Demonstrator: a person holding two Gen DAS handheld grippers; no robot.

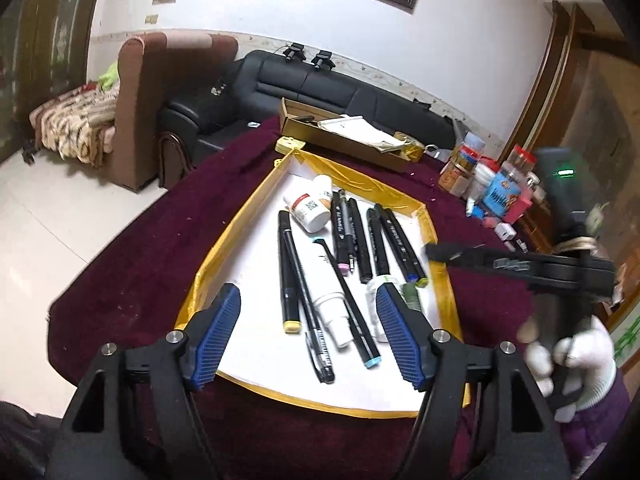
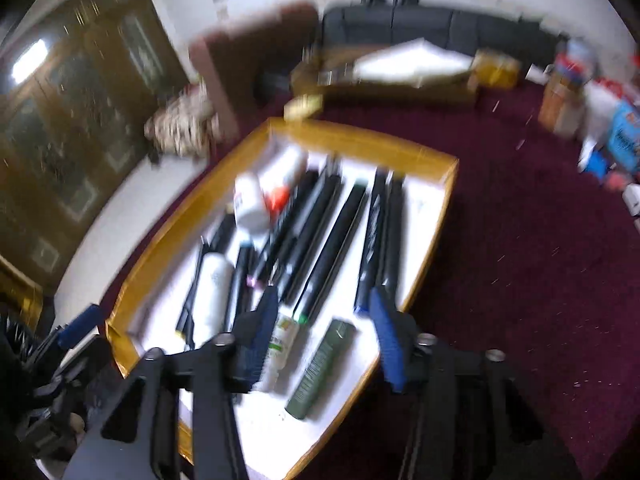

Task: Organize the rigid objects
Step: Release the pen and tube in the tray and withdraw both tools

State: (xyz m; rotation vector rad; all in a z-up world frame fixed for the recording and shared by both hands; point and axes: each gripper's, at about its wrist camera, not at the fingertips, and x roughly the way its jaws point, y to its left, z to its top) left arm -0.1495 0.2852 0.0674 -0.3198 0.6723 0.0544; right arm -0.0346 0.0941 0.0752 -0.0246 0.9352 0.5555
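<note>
Even indoor light; right view motion-blurred.

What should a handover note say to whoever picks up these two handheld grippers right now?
Left gripper: open, empty, above the near end of the gold-rimmed white tray.
Right gripper: open, empty, above the dark green tube.
In the tray: black marker pens, a white pill bottle, a white spray bottle, the green tube.
Done: these items are gathered in the tray.
Left: small bottles and boxes stand on the maroon cloth; whether they belong to the job is unclear.
</note>
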